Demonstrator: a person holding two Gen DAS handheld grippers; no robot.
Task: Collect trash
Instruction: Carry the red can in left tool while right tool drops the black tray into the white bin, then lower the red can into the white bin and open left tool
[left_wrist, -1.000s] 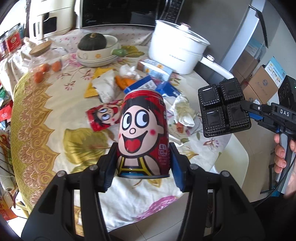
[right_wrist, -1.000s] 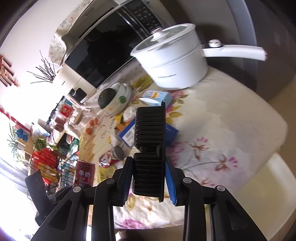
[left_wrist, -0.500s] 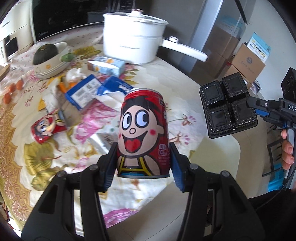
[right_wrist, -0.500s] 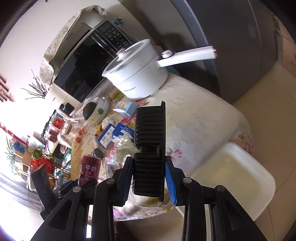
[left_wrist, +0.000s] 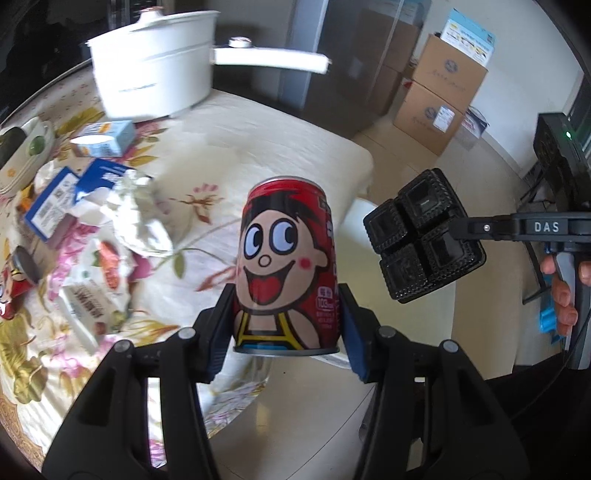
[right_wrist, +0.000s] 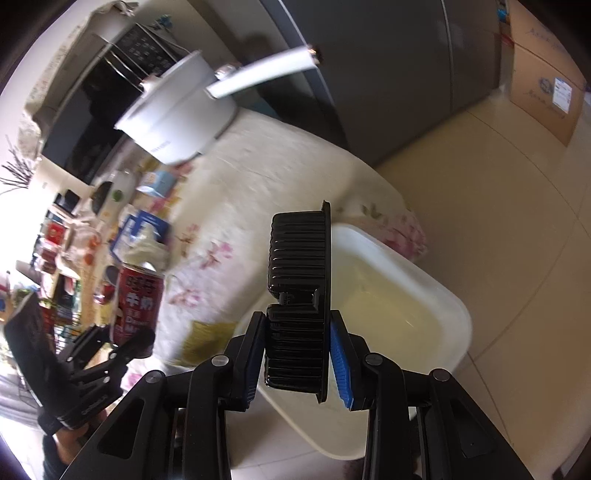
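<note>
My left gripper (left_wrist: 283, 334) is shut on a red cartoon-face drink can (left_wrist: 286, 267), held upright in the air past the table's edge. The can also shows in the right wrist view (right_wrist: 137, 302). My right gripper (right_wrist: 297, 354) is shut on a black plastic compartment tray (right_wrist: 299, 295), held on edge above a white bin (right_wrist: 436, 295) on the floor beside the table. The tray also shows in the left wrist view (left_wrist: 424, 236). Wrappers, cartons and crumpled tissue (left_wrist: 140, 221) lie on the floral tablecloth (left_wrist: 258, 140).
A white pot with a long handle (left_wrist: 155, 81) stands at the back of the table. A bowl (left_wrist: 22, 155) sits at the far left. Cardboard boxes (left_wrist: 443, 96) stand on the floor by a grey fridge (right_wrist: 388, 74).
Both grippers swung right, away from the table's middle, still holding the can and the tray. The white bin now lies under the tray.
</note>
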